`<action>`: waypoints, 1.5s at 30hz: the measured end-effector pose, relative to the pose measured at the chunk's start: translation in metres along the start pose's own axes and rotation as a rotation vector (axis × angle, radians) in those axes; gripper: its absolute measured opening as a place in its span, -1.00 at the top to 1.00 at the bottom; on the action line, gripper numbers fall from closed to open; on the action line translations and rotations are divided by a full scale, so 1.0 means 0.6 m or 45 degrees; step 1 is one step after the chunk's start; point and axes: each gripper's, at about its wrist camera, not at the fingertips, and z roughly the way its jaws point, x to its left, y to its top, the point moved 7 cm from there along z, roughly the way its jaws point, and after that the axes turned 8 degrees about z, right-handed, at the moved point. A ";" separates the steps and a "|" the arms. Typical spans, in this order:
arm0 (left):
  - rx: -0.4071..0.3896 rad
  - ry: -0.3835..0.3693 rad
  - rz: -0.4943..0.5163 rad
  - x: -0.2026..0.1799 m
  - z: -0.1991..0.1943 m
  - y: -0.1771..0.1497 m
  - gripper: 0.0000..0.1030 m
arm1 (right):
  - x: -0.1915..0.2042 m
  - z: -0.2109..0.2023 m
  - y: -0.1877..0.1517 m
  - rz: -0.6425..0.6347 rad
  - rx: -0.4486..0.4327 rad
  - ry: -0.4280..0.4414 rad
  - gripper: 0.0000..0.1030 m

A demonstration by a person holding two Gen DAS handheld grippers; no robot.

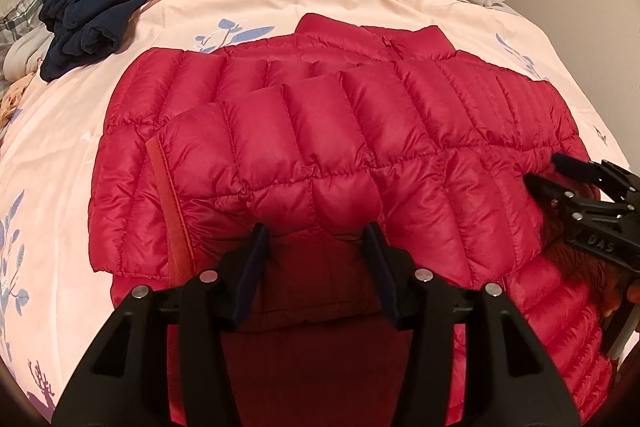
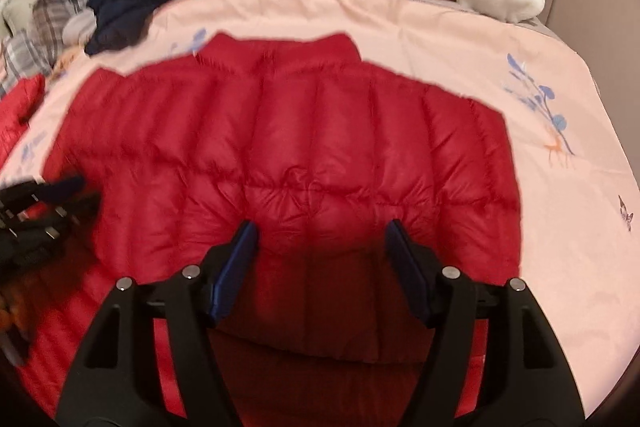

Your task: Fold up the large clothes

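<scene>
The red puffer jacket is spread half-folded on the bed, and with both the left gripper and right gripper jaws open and empty, slippery fabric could easily get pinched too shallow and slide out.

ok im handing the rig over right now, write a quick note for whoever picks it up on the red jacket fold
Left gripper: jaws apart over the near edge of the red quilted puffer jacket; whether the pads pinch the fabric cannot be told.
Right gripper: jaws open wide over the near edge on its side, nothing clamped.
Jacket lies on the pink flowered bedspread, collar away from you. In the left wrist view a sleeve is folded across the body.
Left to do: the lengthwise folds, judging by how flat it lies.
Navy blue garment lies bunched at the far left, not folded.
</scene>
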 end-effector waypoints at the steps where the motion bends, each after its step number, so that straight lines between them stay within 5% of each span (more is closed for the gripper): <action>1: 0.002 0.002 -0.001 0.000 0.000 0.000 -0.01 | 0.000 0.002 0.000 0.002 0.003 -0.002 -0.39; 10: -0.004 -0.002 -0.014 0.001 0.002 0.001 -0.01 | -0.008 -0.060 -0.003 0.006 -0.065 0.013 -0.36; 16: 0.000 0.021 -0.001 0.000 0.004 0.000 -0.07 | -0.021 -0.018 -0.029 0.008 -0.016 -0.011 -0.42; 25: -0.028 0.026 -0.058 -0.001 -0.053 -0.025 -0.42 | -0.033 -0.088 -0.043 0.115 -0.063 0.069 -0.43; 33: -0.081 0.076 -0.062 0.008 -0.155 -0.088 -0.81 | -0.076 -0.203 -0.131 0.248 -0.095 0.173 -0.62; 45: -0.036 0.078 -0.205 0.060 -0.251 -0.232 -0.84 | -0.163 -0.304 -0.275 0.519 -0.059 0.249 -0.71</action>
